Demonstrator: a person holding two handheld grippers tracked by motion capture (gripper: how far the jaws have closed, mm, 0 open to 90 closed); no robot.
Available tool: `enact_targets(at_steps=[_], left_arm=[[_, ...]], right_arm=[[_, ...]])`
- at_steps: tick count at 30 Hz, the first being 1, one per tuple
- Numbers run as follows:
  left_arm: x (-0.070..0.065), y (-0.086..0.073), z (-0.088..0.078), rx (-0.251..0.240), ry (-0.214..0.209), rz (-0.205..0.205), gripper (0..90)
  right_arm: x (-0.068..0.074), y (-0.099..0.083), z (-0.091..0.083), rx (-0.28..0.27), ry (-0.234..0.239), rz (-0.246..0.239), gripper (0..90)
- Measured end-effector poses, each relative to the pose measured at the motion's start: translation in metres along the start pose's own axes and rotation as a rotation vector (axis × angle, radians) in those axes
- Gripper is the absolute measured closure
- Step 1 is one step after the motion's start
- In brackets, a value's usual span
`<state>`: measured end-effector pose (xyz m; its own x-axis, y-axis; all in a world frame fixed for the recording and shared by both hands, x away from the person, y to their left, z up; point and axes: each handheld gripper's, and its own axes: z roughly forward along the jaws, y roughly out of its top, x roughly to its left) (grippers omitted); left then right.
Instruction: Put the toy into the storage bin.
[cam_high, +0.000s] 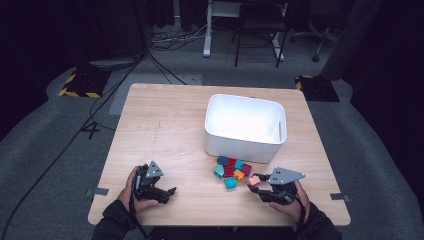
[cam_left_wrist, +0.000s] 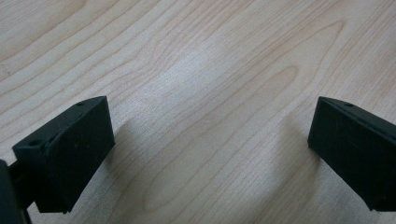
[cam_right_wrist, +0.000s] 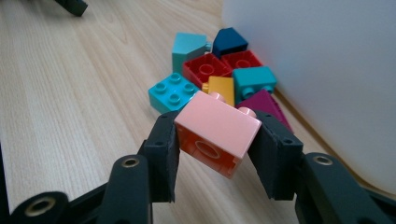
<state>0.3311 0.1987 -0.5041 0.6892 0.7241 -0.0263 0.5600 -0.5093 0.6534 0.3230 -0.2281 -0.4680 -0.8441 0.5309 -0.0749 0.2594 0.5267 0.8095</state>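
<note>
My right gripper (cam_right_wrist: 217, 154) is shut on a pink brick (cam_right_wrist: 218, 131), held tilted a little above the wood with both pads against its sides. In the high view the same pink brick (cam_high: 255, 179) sits at the tip of the right gripper (cam_high: 258, 184), right of the pile of bricks (cam_high: 232, 170). That pile lies just in front of the white bin (cam_high: 245, 127). My left gripper (cam_high: 169, 192) rests at the front left of the table, open, with bare wood between its fingers (cam_left_wrist: 70, 151).
The pile holds cyan (cam_right_wrist: 173, 92), red (cam_right_wrist: 205, 69), yellow (cam_right_wrist: 221, 87), teal (cam_right_wrist: 254, 80), magenta (cam_right_wrist: 264, 104) and dark blue (cam_right_wrist: 229, 42) bricks against the bin wall (cam_right_wrist: 317, 70). The wooden table (cam_high: 160, 125) is bare at left. Beyond it stand a dark floor, cables and chairs.
</note>
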Motion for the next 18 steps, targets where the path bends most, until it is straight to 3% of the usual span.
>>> enact_targets(at_steps=[8, 18], left_arm=[[0.0, 0.0, 0.0, 0.0, 0.0, 0.0, 0.6], [0.0, 0.0, 0.0, 0.0, 0.0, 0.0, 0.6]], right_arm=[[-0.011, 0.009, -0.017, -0.045, -0.022, 0.026, 54.7], [-0.018, 0.019, -0.032, -0.063, -0.053, 0.014, 54.7]])
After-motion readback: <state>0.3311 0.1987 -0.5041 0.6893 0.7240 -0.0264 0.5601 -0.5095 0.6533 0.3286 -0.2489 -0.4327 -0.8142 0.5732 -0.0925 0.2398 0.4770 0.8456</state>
